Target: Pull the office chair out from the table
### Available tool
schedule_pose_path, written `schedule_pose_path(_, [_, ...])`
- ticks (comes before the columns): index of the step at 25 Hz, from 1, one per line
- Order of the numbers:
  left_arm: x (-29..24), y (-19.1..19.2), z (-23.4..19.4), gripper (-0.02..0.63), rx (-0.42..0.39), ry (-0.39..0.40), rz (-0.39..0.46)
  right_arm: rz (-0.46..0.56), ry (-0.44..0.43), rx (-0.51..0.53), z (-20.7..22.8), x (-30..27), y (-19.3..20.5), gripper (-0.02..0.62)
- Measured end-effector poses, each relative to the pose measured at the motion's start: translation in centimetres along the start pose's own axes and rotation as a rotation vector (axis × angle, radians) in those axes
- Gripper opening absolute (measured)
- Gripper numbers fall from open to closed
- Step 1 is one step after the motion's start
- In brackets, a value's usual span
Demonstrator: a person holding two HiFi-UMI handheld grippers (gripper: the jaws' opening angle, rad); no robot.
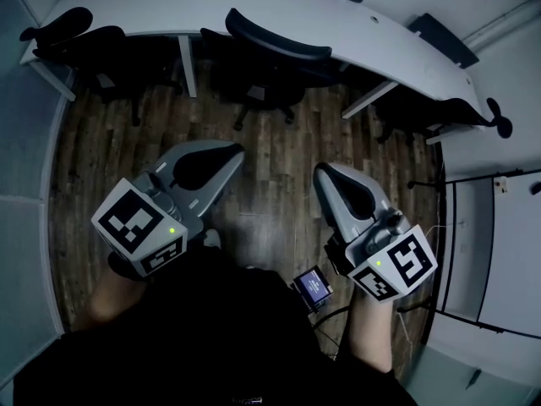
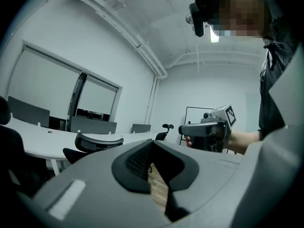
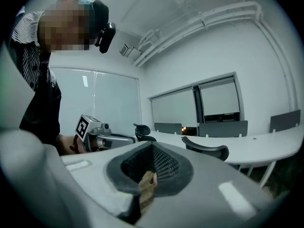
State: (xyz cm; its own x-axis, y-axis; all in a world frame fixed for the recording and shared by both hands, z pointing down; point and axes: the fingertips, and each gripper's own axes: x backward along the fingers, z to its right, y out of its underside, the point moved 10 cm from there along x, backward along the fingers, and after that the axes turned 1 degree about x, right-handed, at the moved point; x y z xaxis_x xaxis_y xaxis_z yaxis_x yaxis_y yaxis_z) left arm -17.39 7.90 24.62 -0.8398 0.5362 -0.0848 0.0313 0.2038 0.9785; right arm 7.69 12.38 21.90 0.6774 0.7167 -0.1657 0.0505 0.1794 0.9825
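Fingers: both pairs are pressed shut with nothing in them (only the wood floor (image 1: 279,155) shows through the little gap).
Left gripper (image 1: 223,156): it is held over the floor and points at the table (image 1: 254,2). It is well apart from any chair.
Right gripper (image 1: 327,178): it is beside the left one with a strip of floor between them. It is also well apart from any chair.
Office chair (image 1: 272,42): it is at the middle of the table's near edge. Its seat is tucked under the top and its dark curved back faces the person.
Step now: this looks like the reach toward the chair. No gripper touches it yet, so the pull has not begun.
Next move: I think the grippers must come up to the chair's back, open their fingers, close on its top rim, and then draw it straight away from the table.
Around: another chair (image 1: 72,34) is at the table's left end and one more (image 1: 461,110) is at its right end. A small screen (image 1: 313,284) hangs by the person's body.
In the way: the floor between the grippers and the chair looks bare. A white table leg (image 1: 187,64) stands just left of the chair and a slanted one (image 1: 369,100) to its right, so a crooked pull could bump a wheel on them.
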Motion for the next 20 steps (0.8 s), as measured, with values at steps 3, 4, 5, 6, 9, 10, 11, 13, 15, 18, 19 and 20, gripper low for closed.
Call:
schedule_pose_path(3, [0.2,0.1,-2.2,0.002,-0.016,0.002,-0.021,-0.018,0.002,-0.017,0.3,-2.6,-0.2,0.002])
schedule_pose_path(4, [0.3,0.2,-2.8,0.002,-0.018,0.007,-0.023,-0.023,0.000,-0.022,0.4,-3.4,-0.3,0.002])
schedule_pose_path(5, [0.4,0.3,-3.4,0.002,-0.018,0.014,-0.024,-0.026,0.000,-0.026,0.4,-4.1,-0.4,0.002])
schedule_pose_path(6, [0.6,0.4,-3.9,0.002,-0.015,0.022,-0.026,-0.028,0.002,-0.030,0.4,-4.8,-0.5,0.002])
schedule_pose_path(9, [1.4,0.9,-5.0,0.002,0.000,0.038,-0.030,-0.036,0.019,-0.036,0.0,-6.4,-0.7,0.002])
schedule_pose_path(10, [1.7,1.0,-5.3,0.002,0.006,0.039,-0.028,-0.042,0.021,-0.037,-0.1,-6.9,-0.7,0.002])
schedule_pose_path(11, [2.0,1.1,-5.5,0.002,0.012,0.038,-0.025,-0.049,0.022,-0.037,-0.3,-7.2,-0.7,0.002])
schedule_pose_path(13, [2.3,1.5,-5.8,0.002,0.030,0.036,-0.019,-0.062,0.021,-0.034,-0.7,-7.6,-0.7,0.002])
schedule_pose_path(15, [2.4,2.3,-5.8,0.002,0.055,0.041,-0.013,-0.075,0.024,-0.028,-1.0,-7.7,-0.6,0.002])
schedule_pose_path(18, [2.3,3.2,-5.5,0.002,0.085,0.058,-0.015,-0.090,0.026,-0.019,-1.4,-7.5,-0.6,0.002])
schedule_pose_path(19, [2.1,3.3,-5.5,0.002,0.086,0.065,-0.017,-0.091,0.029,-0.020,-1.3,-7.5,-0.7,0.002])
schedule_pose_path(20, [1.8,3.3,-5.5,0.002,0.083,0.073,-0.019,-0.089,0.034,-0.026,-1.1,-7.4,-0.7,0.002])
